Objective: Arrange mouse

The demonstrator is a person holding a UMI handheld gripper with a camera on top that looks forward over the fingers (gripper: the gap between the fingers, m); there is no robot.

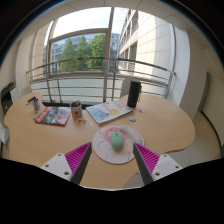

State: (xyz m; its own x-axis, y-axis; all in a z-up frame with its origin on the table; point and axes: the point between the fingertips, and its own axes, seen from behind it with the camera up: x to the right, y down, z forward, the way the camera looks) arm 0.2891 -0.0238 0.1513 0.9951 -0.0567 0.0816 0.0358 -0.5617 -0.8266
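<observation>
Just ahead of the open gripper (pixel 113 163), the mouse (pixel 117 141) lies lengthwise away.

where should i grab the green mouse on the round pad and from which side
Grip the pale green, rounded computer mouse across its two long sides, probably coming straight forward and down from the near table edge. It lies flat on the round white pad, just ahead of the open gripper, roughly centred between the fingers, so its narrow width should fit between them.

Table (pixel 170 125): wooden, under everything.
Speaker (pixel 134 94): black, upright, far ahead.
Magazines (pixel 108 111): flat, ahead.
Jar (pixel 76 109): beside magazines.
</observation>
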